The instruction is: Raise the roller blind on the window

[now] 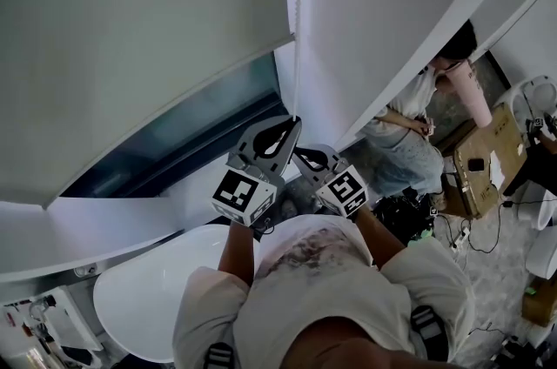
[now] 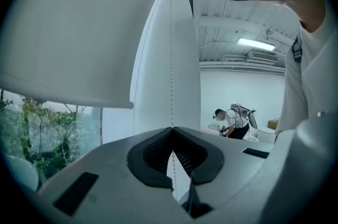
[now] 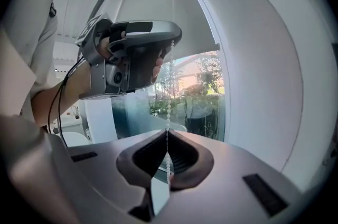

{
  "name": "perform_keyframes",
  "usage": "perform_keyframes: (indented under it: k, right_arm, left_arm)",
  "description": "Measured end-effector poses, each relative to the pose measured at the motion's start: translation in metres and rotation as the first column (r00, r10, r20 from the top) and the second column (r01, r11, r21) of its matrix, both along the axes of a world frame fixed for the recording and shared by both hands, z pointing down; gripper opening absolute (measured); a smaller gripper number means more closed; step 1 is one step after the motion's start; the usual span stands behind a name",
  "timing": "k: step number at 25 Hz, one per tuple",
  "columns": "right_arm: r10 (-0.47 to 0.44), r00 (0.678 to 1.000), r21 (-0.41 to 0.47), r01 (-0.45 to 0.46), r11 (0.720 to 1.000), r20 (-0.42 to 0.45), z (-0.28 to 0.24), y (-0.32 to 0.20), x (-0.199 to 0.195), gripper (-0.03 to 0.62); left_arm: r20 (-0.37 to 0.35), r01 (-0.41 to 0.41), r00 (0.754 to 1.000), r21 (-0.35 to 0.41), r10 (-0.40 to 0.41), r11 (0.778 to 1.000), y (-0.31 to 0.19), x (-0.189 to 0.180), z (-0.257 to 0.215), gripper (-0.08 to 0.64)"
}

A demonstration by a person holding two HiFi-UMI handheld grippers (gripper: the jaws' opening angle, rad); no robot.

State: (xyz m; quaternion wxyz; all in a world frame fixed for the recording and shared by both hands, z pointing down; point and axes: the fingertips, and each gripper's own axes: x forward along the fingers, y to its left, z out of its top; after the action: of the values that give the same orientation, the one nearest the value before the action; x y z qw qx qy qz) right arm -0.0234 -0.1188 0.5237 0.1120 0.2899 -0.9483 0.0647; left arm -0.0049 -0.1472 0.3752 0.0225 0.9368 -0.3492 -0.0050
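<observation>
Top edge cuts off the bead chain and blind.

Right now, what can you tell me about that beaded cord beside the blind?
The cord is a thin string of small white beads, plastic by the look. It hangs straight down beside the blind. Both claws are shut on it: the left claw higher, the right claw just below.

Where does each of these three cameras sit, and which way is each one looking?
Head view: on the person's head, looking steeply down at left gripper, right gripper and roller blind; arms and shirt show.
Left gripper view: on that gripper, along jaws shut on the bead chain; shoulder shows.
Right gripper view: on that gripper, toward the window; forearm shows.
All three share the bead chain.
</observation>
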Motion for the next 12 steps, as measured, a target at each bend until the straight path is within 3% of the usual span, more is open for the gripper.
perform_keyframes:
  k: [6, 12]
  right_arm:
    - [-0.004, 1.0, -0.044, 0.003, 0.999, -0.03, 0.026, 0.011, 0.001, 0.063]
    - [-0.015, 0.999, -0.021, 0.014, 1.0, -0.05, 0.026, 0.015, -0.001, 0.063]
  left_arm:
    - [0.003, -0.003, 1.0, -0.03, 0.003, 1.0, 0.007, -0.001, 0.026, 0.005]
    - [-0.004, -0.004, 1.0, -0.029, 0.004, 1.0, 0.009, 0.0, 0.027, 0.005]
